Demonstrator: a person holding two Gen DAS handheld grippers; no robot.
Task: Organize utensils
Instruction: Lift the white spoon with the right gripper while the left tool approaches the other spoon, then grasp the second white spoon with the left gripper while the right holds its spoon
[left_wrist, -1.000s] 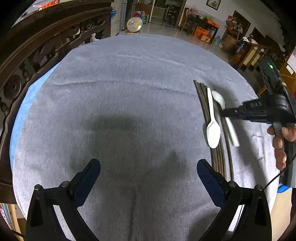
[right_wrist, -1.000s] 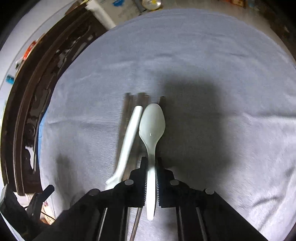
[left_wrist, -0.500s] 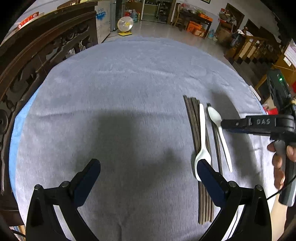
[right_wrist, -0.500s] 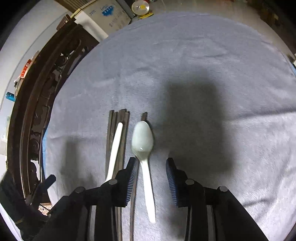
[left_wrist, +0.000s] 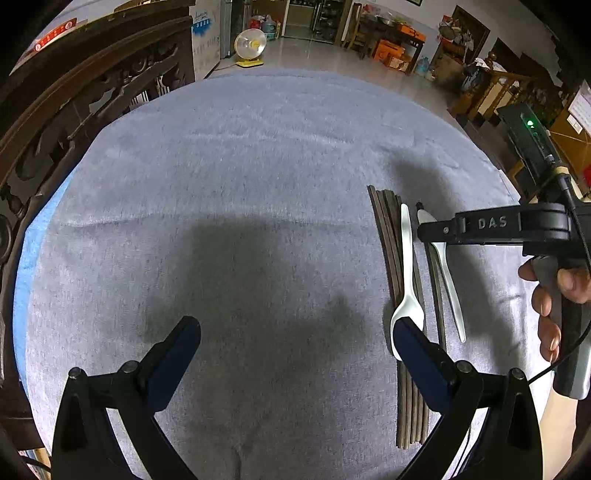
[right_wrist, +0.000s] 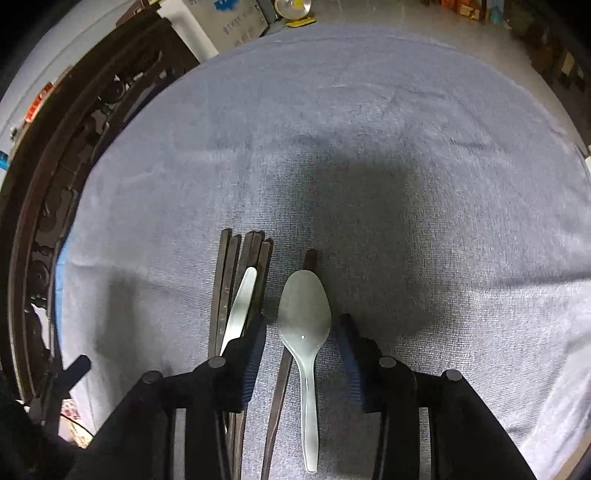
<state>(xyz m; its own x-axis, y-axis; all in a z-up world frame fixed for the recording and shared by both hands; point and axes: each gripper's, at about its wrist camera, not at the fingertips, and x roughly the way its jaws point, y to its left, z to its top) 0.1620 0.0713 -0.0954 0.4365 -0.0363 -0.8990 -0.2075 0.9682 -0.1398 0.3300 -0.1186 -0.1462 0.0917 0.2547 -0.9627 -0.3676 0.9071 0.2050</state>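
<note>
Grey cloth (right_wrist: 369, 129) covering round table, cluttered room behind. Chopsticks (right_wrist: 225, 280): dark, stiff bundle, lying flat. Spoon 1 (right_wrist: 304, 321): thin plastic, light, slick; lying just right of chopsticks, between right gripper (right_wrist: 302, 328) jaws, which are opening, not pressing. Best hold: handle, w/ light squeeze. Spoon 2 (left_wrist: 406, 266) resting atop chopsticks. Left gripper (left_wrist: 295, 339) gaping, carrying nothing.

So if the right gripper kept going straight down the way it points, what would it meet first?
Most likely the clear spoon, which lies on the grey cloth between the opening jaws of the right gripper without touching them. A dark chopstick sits partly under it.
</note>
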